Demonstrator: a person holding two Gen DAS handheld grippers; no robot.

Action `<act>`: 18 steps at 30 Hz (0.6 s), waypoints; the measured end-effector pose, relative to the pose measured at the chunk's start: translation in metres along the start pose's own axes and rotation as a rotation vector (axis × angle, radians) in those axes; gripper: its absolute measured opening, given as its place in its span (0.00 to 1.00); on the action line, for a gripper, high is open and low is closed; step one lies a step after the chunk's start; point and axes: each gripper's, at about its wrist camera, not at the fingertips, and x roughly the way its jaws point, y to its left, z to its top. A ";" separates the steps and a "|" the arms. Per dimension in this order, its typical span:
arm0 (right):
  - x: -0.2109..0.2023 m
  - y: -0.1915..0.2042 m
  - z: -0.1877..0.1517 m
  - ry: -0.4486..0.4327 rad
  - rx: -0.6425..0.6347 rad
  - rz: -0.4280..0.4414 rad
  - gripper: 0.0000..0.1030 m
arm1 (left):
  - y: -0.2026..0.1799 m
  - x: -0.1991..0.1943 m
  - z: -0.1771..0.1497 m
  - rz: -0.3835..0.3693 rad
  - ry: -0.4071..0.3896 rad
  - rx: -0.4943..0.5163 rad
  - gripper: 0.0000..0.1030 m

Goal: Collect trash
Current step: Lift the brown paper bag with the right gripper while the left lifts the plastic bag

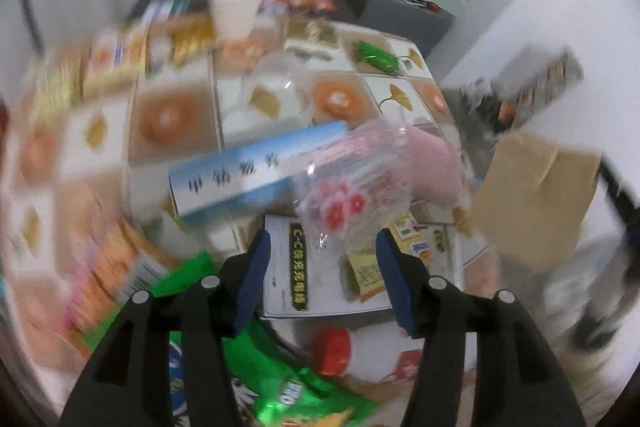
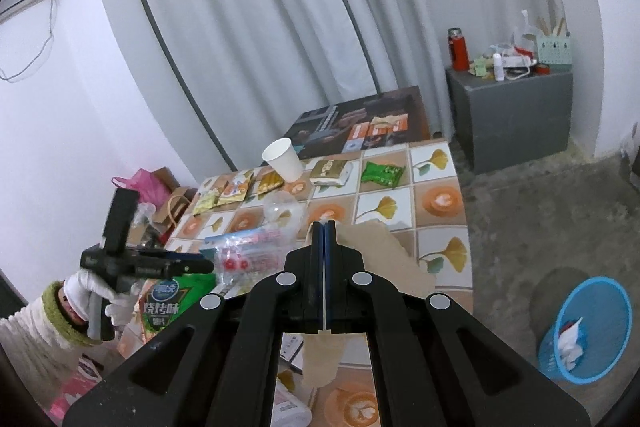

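My left gripper [image 1: 322, 247] is open, low over the cluttered table, with a clear plastic wrapper with red print [image 1: 352, 187] just ahead of its fingertips, not gripped. The same wrapper [image 2: 248, 251] shows in the right wrist view beside the left gripper [image 2: 200, 265]. My right gripper [image 2: 325, 227] is shut on a torn piece of brown cardboard [image 2: 380, 259] and holds it above the table; the cardboard also shows in the left wrist view [image 1: 532, 195]. A blue trash basket [image 2: 586, 331] with white paper inside stands on the floor at the right.
The tiled table [image 2: 440, 203] carries a white paper cup [image 2: 282, 159], snack packets [image 2: 380, 173], a green chip bag [image 2: 172, 299], a blue-and-white box [image 1: 248, 171] and a clear cup [image 2: 280, 211]. A grey cabinet [image 2: 512, 123] stands at the back right.
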 end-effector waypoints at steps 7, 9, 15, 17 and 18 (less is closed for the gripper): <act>-0.001 -0.002 -0.001 0.005 0.003 0.008 0.00 | 0.009 0.014 0.003 -0.090 0.037 -0.124 0.51; -0.003 -0.003 -0.001 0.008 0.005 0.009 0.00 | 0.010 0.018 0.004 -0.100 0.040 -0.147 0.51; -0.001 -0.004 -0.002 0.016 0.008 0.012 0.00 | 0.012 0.023 0.007 -0.100 0.036 -0.165 0.50; -0.001 -0.005 -0.003 0.017 0.011 0.014 0.00 | 0.010 0.025 0.007 -0.095 0.035 -0.154 0.50; -0.001 -0.005 -0.003 0.019 0.012 0.015 0.00 | 0.009 0.026 0.006 -0.093 0.035 -0.147 0.49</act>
